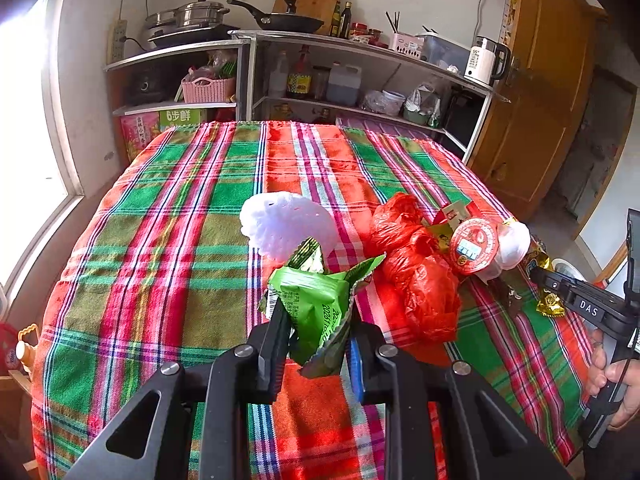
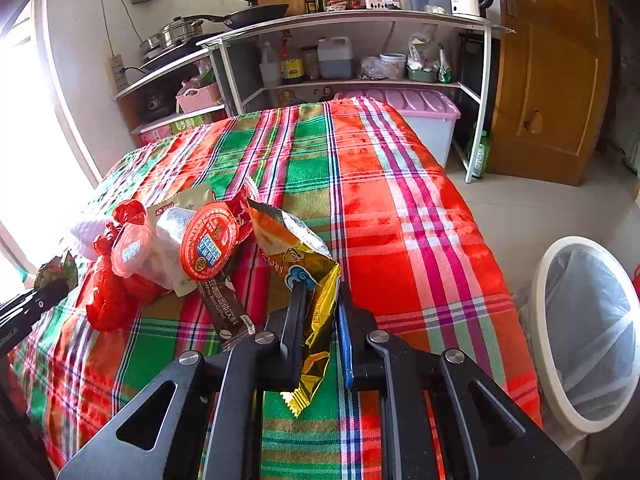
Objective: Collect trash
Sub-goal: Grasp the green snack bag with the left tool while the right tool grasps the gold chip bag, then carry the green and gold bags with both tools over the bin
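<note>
- Up close in the left wrist view, the left gripper (image 1: 316, 332) pinches a crumpled green wrapper (image 1: 316, 304) between its jaws, above the plaid tablecloth (image 1: 160, 240).
- At 12 o'clock from that wrapper, a white foam net (image 1: 286, 224) lies on the cloth.
- At 2 o'clock sits the trash pile: a red plastic bag (image 1: 416, 272), and a red-lidded cup (image 1: 474, 246) touching its right side.
- At 3 o'clock, at the frame edge, a hand (image 1: 616, 380) holds the other gripper's handle; its tip meets a gold wrapper (image 1: 550, 300), though its jaws cannot be made out from this side.
- Beyond the table, metal shelves (image 1: 360, 44) carry pans, bottles and a kettle (image 1: 486, 60).
- Next, in the right wrist view, the right gripper (image 2: 320, 328) has its jaws clamped on the gold wrapper (image 2: 308, 280), which stands nearly upright between them.
- At 9 o'clock from it, a brown sachet (image 2: 228, 312) lies flat on the tablecloth (image 2: 400, 200); just beyond are the red-lidded cup (image 2: 210, 246) and the red plastic bag (image 2: 108, 300).
- At 3 o'clock, on the floor beside the table, stands a white trash bin (image 2: 540, 320) with a clear liner.
</note>
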`<control>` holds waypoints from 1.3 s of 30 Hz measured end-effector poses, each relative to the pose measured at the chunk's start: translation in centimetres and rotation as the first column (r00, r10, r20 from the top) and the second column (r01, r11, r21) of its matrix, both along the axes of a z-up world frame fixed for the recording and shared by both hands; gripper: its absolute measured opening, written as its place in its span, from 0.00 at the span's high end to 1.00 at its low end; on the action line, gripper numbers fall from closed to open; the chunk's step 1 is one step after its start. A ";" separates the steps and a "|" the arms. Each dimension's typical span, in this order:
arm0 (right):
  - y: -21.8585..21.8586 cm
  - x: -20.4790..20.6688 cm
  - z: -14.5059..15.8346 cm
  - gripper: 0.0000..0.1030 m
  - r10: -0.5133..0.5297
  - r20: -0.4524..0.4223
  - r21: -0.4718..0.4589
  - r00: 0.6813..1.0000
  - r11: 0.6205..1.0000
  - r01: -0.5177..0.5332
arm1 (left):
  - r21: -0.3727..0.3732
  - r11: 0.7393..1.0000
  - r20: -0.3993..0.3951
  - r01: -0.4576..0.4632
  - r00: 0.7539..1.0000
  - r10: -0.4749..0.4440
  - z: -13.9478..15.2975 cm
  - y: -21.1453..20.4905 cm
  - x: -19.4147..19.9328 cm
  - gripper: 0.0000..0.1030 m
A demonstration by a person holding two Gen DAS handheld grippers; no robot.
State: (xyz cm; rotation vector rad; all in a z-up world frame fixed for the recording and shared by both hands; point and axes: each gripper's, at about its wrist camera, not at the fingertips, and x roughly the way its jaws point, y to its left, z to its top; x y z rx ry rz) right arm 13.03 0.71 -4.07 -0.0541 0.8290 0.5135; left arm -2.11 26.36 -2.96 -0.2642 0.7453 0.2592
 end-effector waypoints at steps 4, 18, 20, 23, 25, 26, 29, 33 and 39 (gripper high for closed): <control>-0.6 -0.6 0.9 0.86 -0.005 0.027 0.010 1.000 1.000 0.005 | 0.025 1.000 0.021 0.018 1.000 -0.018 1.2 -1.2 -0.3 0.75; -4.8 -3.2 4.4 0.86 -0.070 0.111 0.073 0.991 0.995 0.062 | 0.121 0.988 0.075 0.098 0.991 -0.108 4.8 -7.0 0.2 0.75; -5.6 -3.4 4.8 0.86 -0.083 0.120 0.082 0.989 0.994 0.074 | 0.126 0.985 0.082 0.122 0.988 -0.133 5.0 -8.1 0.6 0.75; -6.9 -3.7 5.3 0.86 -0.105 0.134 0.086 0.985 0.992 0.094 | 0.124 0.979 0.088 0.161 0.981 -0.173 5.4 -9.7 1.2 0.75; -7.9 -3.9 5.6 0.86 -0.126 0.146 0.090 0.981 0.989 0.114 | 0.124 0.975 0.091 0.182 0.977 -0.194 5.5 -10.7 1.5 0.75; -8.2 -4.0 5.7 0.86 -0.131 0.149 0.091 0.980 0.989 0.119 | 0.127 0.973 0.092 0.192 0.975 -0.204 5.6 -11.2 1.7 0.75; -9.4 -4.1 6.1 0.86 -0.160 0.159 0.094 0.974 0.985 0.146 | 0.131 0.967 0.097 0.220 0.968 -0.233 5.9 -12.7 2.3 0.75; -11.6 -4.3 6.6 0.86 -0.200 0.170 0.099 0.965 0.978 0.185 | 0.135 0.954 0.100 0.269 0.954 -0.283 6.3 -14.7 3.4 0.75; -15.6 -4.5 7.3 0.86 -0.283 0.185 0.096 0.941 0.958 0.269 | 0.141 0.928 0.107 0.345 0.926 -0.361 6.9 -18.3 5.5 0.75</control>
